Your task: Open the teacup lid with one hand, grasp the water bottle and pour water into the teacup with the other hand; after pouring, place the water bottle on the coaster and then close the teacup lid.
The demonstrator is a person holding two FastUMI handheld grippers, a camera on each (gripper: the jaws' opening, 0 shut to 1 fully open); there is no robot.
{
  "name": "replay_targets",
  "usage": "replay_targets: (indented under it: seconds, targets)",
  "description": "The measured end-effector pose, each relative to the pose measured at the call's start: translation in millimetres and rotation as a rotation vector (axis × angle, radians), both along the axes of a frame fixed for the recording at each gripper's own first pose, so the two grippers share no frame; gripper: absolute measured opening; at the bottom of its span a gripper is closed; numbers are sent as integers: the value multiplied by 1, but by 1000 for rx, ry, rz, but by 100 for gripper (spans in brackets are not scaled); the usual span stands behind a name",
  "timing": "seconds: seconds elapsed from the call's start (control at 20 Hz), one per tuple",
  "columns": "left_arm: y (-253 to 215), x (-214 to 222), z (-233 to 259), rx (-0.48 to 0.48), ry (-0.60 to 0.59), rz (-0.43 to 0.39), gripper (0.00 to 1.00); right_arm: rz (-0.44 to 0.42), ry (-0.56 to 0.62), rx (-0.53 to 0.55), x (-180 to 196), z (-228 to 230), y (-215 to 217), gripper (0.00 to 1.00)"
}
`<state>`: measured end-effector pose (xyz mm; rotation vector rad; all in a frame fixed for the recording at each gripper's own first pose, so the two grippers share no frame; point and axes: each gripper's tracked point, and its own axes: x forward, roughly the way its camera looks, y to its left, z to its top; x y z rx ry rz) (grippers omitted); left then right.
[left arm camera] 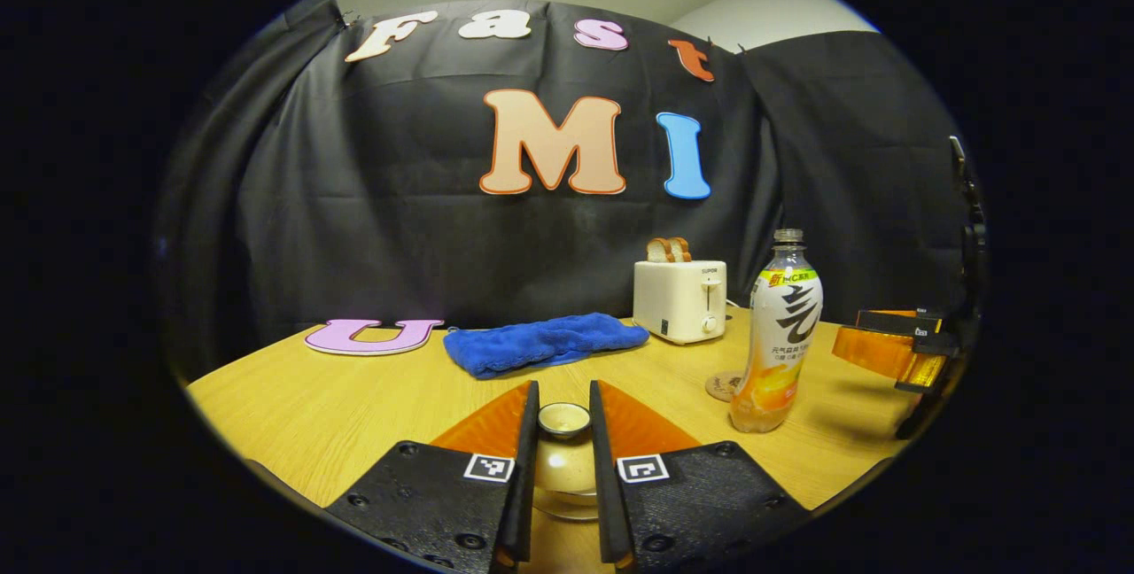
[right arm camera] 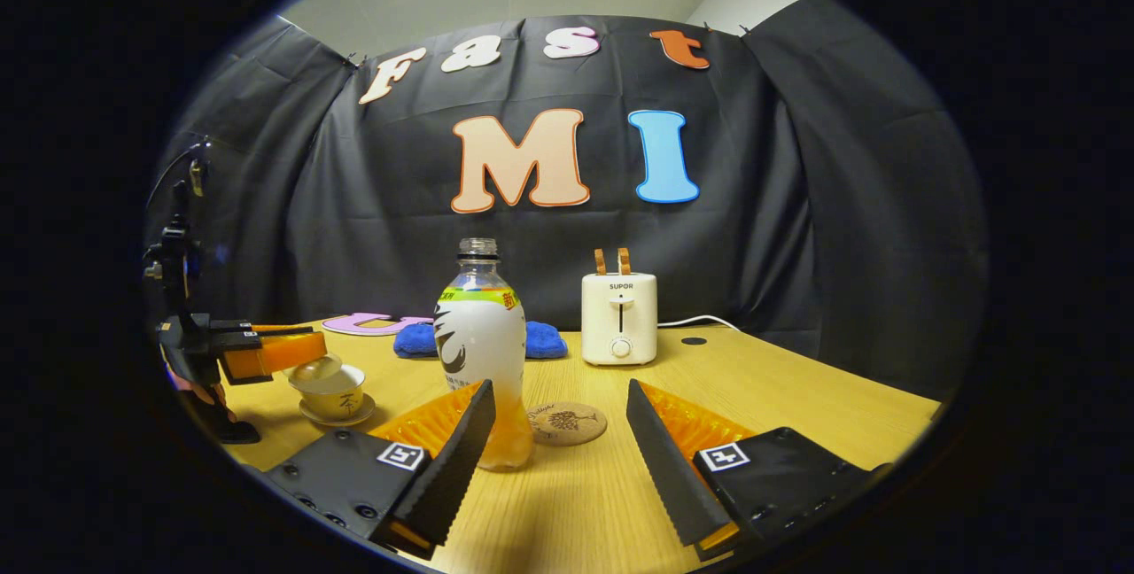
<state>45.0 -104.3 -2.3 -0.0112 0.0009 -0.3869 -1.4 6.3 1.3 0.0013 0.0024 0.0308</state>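
- The left gripper (left arm camera: 564, 441) has its 2 fingers close on both sides of the teacup lid (left arm camera: 564, 419). In the left gripper view they look to touch the knob, but I cannot tell if both really press on it.
- In the right gripper view this same gripper (right arm camera: 266, 351) is at the far left, over the teacup (right arm camera: 334, 391). The lid (right arm camera: 316, 369) sits tilted at the cup's rim, so I judge it is just being lifted or not yet free.
- The right gripper (right arm camera: 558, 432) has its fingers wide apart and holds nothing.
- The water bottle (right arm camera: 483, 352) stands upright on the table (right arm camera: 797, 397), with no cap on it. Its long axis is vertical. It lies ahead of the right gripper and toward its left finger, not in the middle of the gap.
- The coaster (right arm camera: 567, 422) lies flat just beside the bottle, on its right and a little behind.
- I judge the right gripper is the nearer one to the bottle; it should shift left to centre the bottle between the fingers before it closes.
- The toaster (right arm camera: 619, 317) and the blue cloth (left arm camera: 545, 341) are farther back, well apart from this work.
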Motion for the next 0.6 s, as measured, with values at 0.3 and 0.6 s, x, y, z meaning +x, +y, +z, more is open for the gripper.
replay_targets:
  seconds: [0.3,0.6]
  targets:
    - [37,-5,-1,4,-7,109,28,206,12,8,-4,-2,41,95]
    - [99,-13,-1,7,-7,249,27,297,29,13,1,-5,55,95]
